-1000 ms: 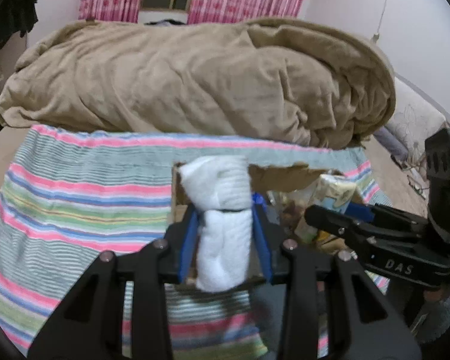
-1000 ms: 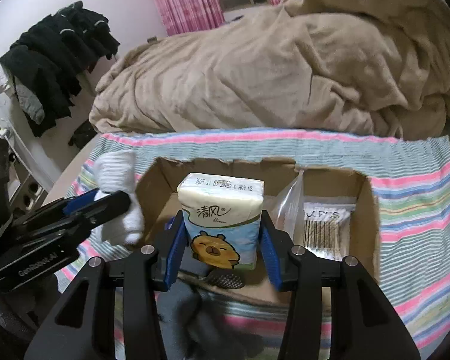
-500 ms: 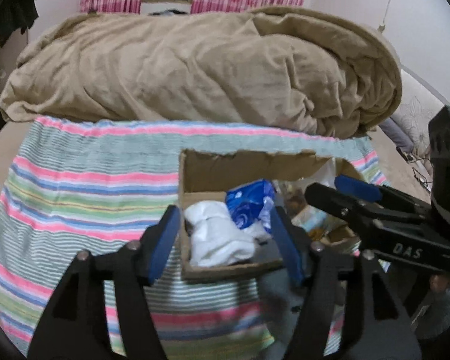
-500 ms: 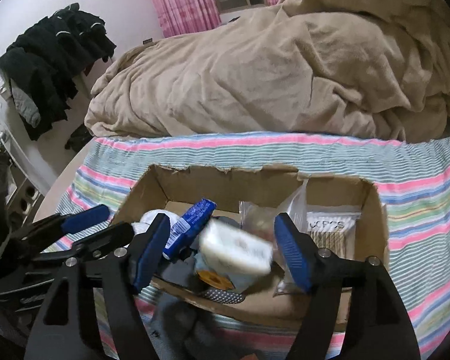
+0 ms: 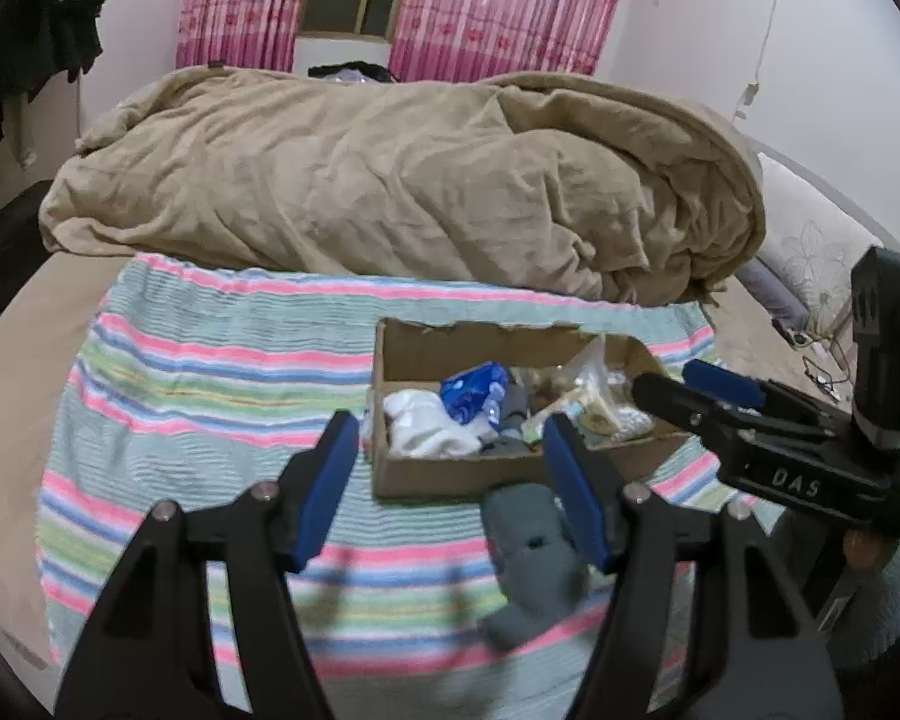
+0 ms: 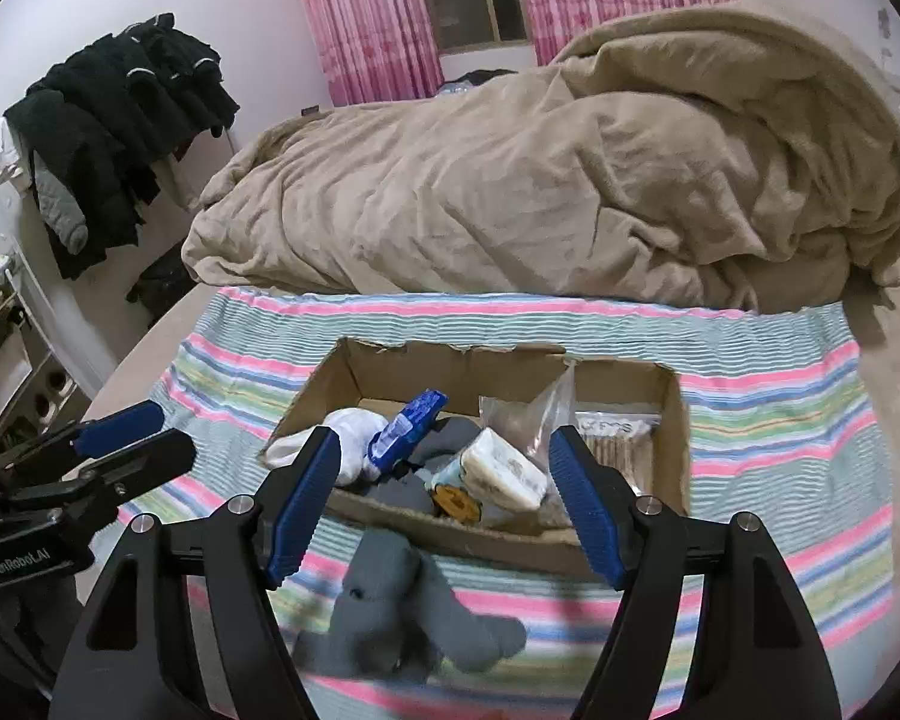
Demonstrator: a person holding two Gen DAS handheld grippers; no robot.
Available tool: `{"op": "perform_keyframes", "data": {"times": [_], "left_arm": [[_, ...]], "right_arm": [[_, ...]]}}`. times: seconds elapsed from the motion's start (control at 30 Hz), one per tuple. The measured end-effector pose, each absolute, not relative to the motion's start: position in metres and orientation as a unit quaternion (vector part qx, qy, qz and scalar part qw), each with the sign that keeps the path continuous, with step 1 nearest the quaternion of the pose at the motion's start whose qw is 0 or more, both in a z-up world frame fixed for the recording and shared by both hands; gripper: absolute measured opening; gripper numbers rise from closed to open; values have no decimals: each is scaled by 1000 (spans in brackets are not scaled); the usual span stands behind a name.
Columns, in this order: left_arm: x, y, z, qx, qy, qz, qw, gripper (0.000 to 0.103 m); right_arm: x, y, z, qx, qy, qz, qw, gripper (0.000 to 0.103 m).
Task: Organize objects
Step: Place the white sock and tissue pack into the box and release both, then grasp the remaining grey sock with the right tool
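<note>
Left wrist view: left gripper [image 5: 450,480] stood released, jaws just opened, nothing between the pads. Cardboard box [image 5: 468,471] on striped cloth [image 5: 210,372] held white socks [image 5: 423,432] at its left end, blue packet [image 5: 471,393] beside them. Grey sock [image 5: 534,552] lay outside, near wall.

Right wrist view: right gripper [image 6: 444,498] also released, empty. Tissue pack [image 6: 501,471] lay tilted inside the box [image 6: 672,420]; cotton-swab bag [image 6: 615,435] at right.
</note>
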State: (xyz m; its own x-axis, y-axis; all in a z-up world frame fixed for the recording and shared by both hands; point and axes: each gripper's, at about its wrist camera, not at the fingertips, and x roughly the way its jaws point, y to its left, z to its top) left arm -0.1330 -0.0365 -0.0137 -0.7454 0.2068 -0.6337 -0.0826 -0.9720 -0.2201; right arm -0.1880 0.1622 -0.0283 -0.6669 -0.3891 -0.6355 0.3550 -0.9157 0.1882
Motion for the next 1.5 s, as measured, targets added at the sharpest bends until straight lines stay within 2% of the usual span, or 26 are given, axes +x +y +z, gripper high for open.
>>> {"op": "perform_keyframes", "data": {"times": [0.33,0.67,0.83,0.93,1.5], "left_arm": [[-88,-30,5,-336,-85,934,80,73],[-56,-34,-15,-359,-99,925,75,73],[-50,-39,-33,-373,-102,920,63,74],[-50,-44,-45,-381,-108,916,57,78],[-67,-62,-103,-436,-123,890,46,78]], "right_arm": [[-139,168,-11,341,-14,-918,203,75],[-115,168,-20,352,-2,-913,205,75],[-114,163,-36,368,2,-906,209,75],[-117,159,-48,381,2,-900,209,75],[-150,113,-129,463,13,-859,218,75]]}}
